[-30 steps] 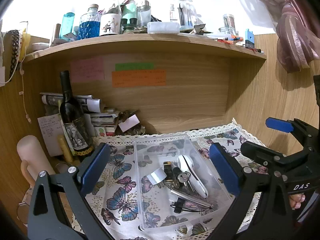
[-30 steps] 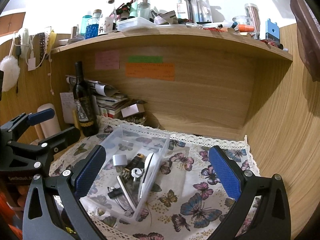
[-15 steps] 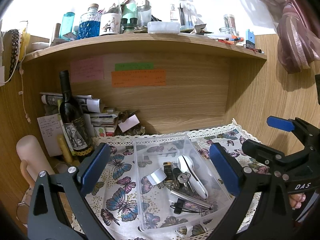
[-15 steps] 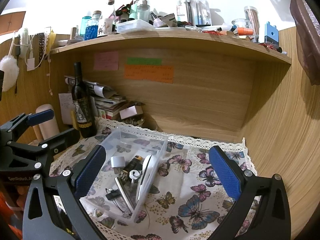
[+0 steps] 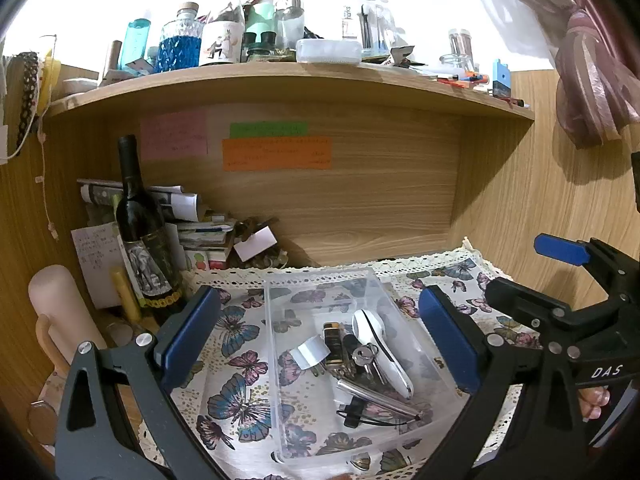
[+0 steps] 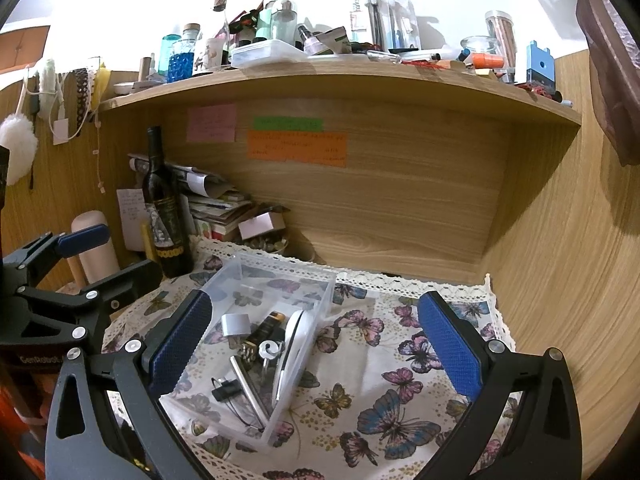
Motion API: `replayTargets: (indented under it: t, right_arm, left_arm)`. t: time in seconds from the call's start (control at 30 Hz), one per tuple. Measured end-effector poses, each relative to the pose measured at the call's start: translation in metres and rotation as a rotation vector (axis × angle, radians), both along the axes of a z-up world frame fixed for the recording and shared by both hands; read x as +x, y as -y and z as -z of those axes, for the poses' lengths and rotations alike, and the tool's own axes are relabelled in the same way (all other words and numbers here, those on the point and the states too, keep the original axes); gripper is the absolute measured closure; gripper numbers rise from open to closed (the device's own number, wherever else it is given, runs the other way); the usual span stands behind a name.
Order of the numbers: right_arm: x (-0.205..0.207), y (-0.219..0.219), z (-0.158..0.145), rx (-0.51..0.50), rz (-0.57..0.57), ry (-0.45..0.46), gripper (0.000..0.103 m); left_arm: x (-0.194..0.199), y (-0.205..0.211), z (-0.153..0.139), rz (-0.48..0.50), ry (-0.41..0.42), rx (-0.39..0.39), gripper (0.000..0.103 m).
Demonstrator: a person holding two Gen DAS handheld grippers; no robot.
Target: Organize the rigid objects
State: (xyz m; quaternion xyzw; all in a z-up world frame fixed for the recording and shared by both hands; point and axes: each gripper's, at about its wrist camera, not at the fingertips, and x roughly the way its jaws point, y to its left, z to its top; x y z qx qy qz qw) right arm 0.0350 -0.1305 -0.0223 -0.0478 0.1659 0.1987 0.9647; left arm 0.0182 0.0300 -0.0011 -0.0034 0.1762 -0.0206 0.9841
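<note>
Grippers [image 5: 320, 336] [image 6: 316, 338] wide open, seemingly empty-handed

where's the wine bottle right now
The wine bottle stands upright at the back left of the desk in both views, just off the butterfly cloth, against the stacked papers.

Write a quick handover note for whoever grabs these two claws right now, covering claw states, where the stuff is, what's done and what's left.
Left claw: open, empty, above the clear plastic bin.
Right claw: open, empty, over the bin's right side and the butterfly cloth.
Items: white clipper-like tool, keys, silver clip, dark lighter-like piece, metal pen and black binder clip all lie in the bin's right compartment. Its left compartment holds nothing.
Done: small rigid items appear gathered in the bin; none loose on the cloth.
Left: possibly sorting them between compartments; nothing gripped yet.
</note>
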Motion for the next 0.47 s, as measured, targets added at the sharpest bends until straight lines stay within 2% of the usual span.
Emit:
replayTargets:
  t: [0.47]
  right_arm:
    - [0.0015, 0.0035, -0.0002, 0.018, 0.029, -0.016, 0.0]
  left_arm:
    - [0.0062, -0.0015, 0.0038, 0.021, -0.026, -0.03, 0.002]
